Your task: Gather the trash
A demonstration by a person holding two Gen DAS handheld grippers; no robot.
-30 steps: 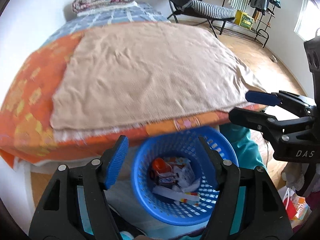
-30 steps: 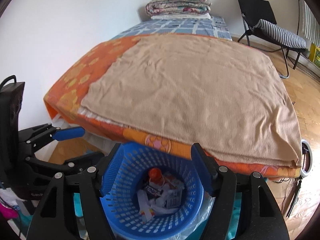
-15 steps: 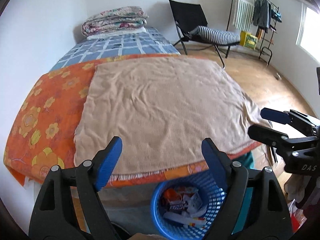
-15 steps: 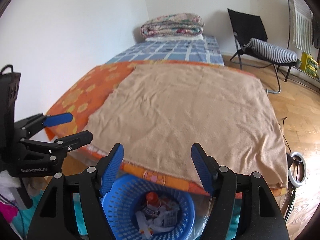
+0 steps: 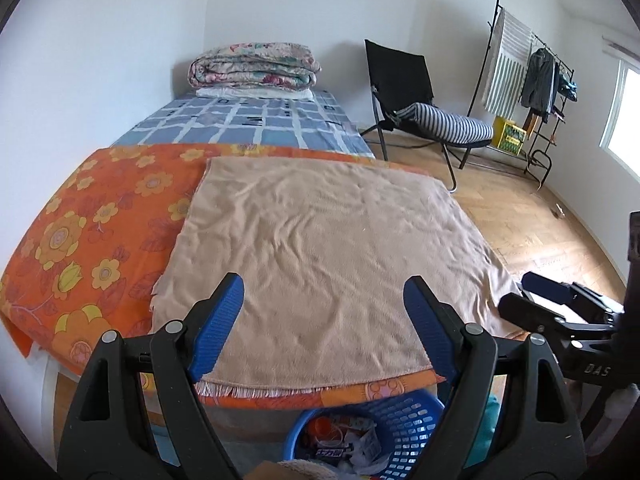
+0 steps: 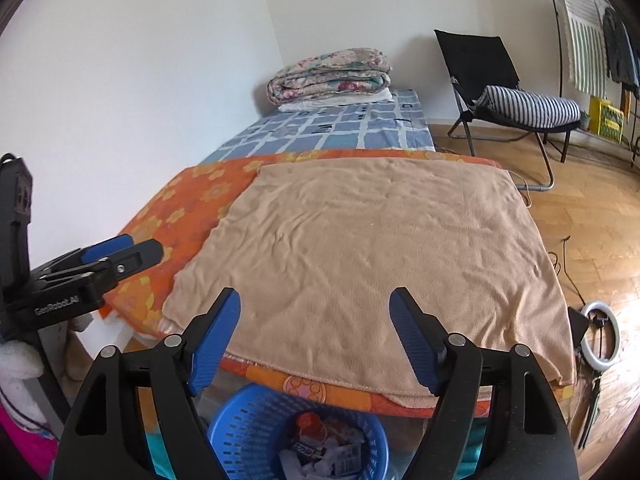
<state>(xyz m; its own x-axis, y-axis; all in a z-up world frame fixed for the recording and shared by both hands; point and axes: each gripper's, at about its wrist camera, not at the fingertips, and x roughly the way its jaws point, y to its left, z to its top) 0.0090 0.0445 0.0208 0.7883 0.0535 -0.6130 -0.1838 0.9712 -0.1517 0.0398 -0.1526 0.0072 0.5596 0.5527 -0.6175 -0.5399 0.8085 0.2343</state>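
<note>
A blue plastic basket [image 5: 384, 408] [image 6: 240, 412] stands on the floor at the foot of the bed, holding wrappers and other trash [image 5: 340, 444] [image 6: 320, 448]. My left gripper [image 5: 323, 282] hangs above and slightly behind it, open, with only the tan blanket [image 5: 320, 220] showing between its blue pads. My right gripper [image 6: 315, 294] hovers over the basket too; its jaws are opening and nothing is between them. Each gripper shows at the edge of the other's view: the right gripper [image 5: 518, 292] and the left gripper [image 6: 142, 245].
The bed carries an orange flowered cover [image 5: 100, 232], a blue checked sheet and a folded quilt [image 5: 256, 66] at the far end. A black folding chair [image 5: 404, 88] and a clothes rack [image 5: 532, 80] stand by the far wall. A ring light [image 6: 600, 332] lies on the parquet.
Both grippers have risen and tilted up from the basket, which has slid to the bottom edge of both views. The jaws of both stand wider than before.
</note>
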